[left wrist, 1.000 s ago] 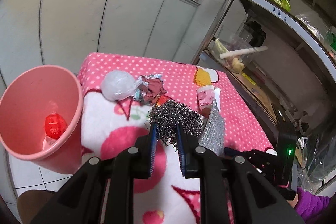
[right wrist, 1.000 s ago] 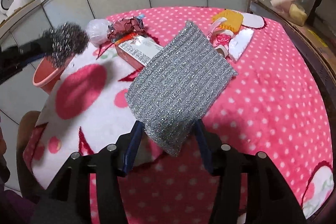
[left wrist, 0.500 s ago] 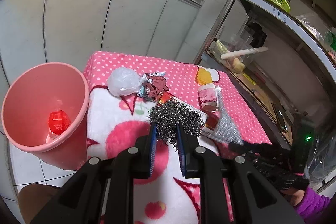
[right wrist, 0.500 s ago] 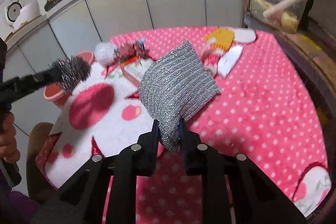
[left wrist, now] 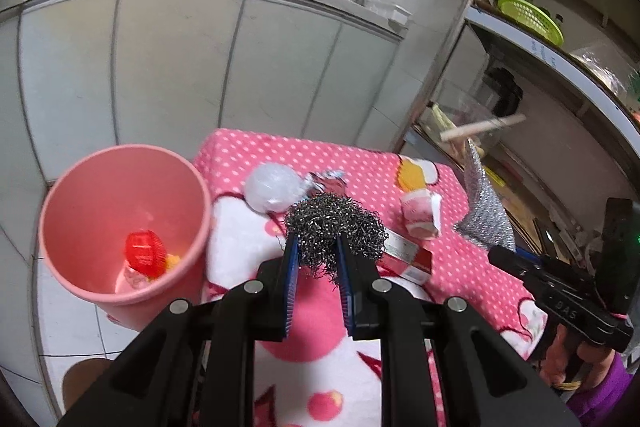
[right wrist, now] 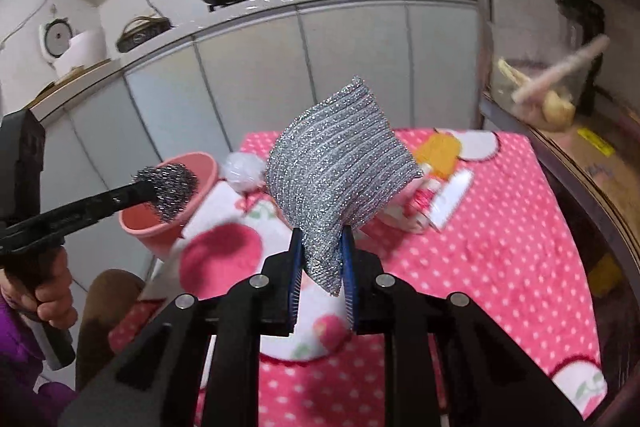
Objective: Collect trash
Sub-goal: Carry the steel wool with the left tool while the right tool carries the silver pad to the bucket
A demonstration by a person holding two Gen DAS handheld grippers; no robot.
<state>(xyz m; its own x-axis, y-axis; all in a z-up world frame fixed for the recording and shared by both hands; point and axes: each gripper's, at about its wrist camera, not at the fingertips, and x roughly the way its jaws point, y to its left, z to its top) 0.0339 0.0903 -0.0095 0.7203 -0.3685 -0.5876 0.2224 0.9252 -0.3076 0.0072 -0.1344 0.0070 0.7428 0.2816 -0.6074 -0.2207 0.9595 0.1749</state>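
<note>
Steel wool ball (left wrist: 334, 227) is sitting pinched in the left gripper (left wrist: 316, 247), lifted just right of the pink bin (left wrist: 120, 219). Silver scouring pad (right wrist: 336, 167) is hanging clamped in the right gripper (right wrist: 320, 251), farther right of the bin, above the pink blanket (right wrist: 500, 247).

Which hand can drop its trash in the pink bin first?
Left. Its gripper holds the steel wool beside the bin; the right gripper with the silver cloth is farther away.
</note>
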